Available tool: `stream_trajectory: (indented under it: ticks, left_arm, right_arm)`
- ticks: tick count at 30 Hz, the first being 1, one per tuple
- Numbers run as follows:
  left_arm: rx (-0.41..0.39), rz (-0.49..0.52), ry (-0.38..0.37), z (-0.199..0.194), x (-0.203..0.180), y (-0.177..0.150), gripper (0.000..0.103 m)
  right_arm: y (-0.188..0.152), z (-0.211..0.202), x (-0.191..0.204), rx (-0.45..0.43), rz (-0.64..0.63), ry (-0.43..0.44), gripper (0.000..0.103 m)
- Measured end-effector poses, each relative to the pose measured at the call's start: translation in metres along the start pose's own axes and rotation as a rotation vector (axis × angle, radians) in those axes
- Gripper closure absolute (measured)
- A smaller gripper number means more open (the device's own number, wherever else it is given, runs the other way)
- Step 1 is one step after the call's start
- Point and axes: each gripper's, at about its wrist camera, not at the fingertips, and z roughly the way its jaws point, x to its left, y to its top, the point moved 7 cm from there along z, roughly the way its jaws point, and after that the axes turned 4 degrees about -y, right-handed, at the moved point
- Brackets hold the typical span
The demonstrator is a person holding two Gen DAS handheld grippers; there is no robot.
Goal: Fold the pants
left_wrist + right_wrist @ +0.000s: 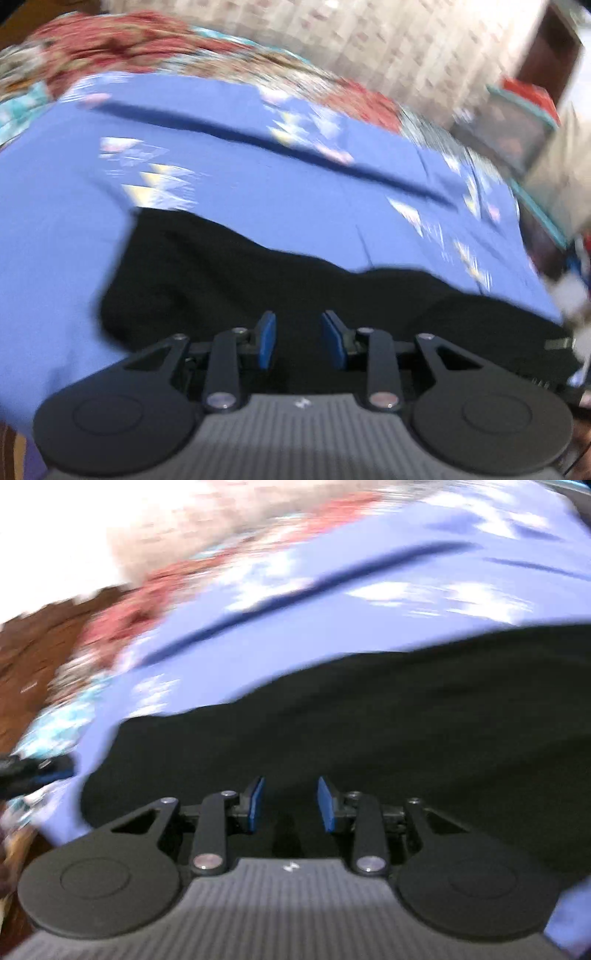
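Observation:
Black pants (229, 280) lie flat on a blue patterned sheet (221, 173). In the left wrist view they fill the lower middle and stretch to the right. My left gripper (298, 339) is open and empty, just above the pants. In the right wrist view the pants (388, 716) fill the middle and right. My right gripper (290, 803) is open and empty over the dark cloth. Both views are blurred by motion.
A red and teal floral bedspread (122, 44) lies beyond the blue sheet (258, 635). A pale tiled wall (388, 48) and a boxy object (517, 129) stand at the far right. Brown floor (33, 672) shows at the left. The other gripper (33, 770) shows at the left edge.

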Motion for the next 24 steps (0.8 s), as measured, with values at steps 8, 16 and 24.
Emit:
stream_trajectory:
  ticks: [8, 16, 24]
  left_arm:
    - [0.220, 0.148, 0.160, 0.072, -0.030, -0.046, 0.072]
    - [0.234, 0.131, 0.061, 0.075, -0.061, -0.035, 0.071]
    - [0.293, 0.129, 0.051, 0.086, -0.072, -0.048, 0.066]
  right_arm:
    - [-0.043, -0.057, -0.090, -0.032, 0.353, -0.027, 0.081]
    - [-0.061, -0.049, -0.072, 0.022, 0.561, 0.212, 0.079]
    - [-0.064, -0.035, -0.083, 0.052, 0.659, 0.175, 0.081]
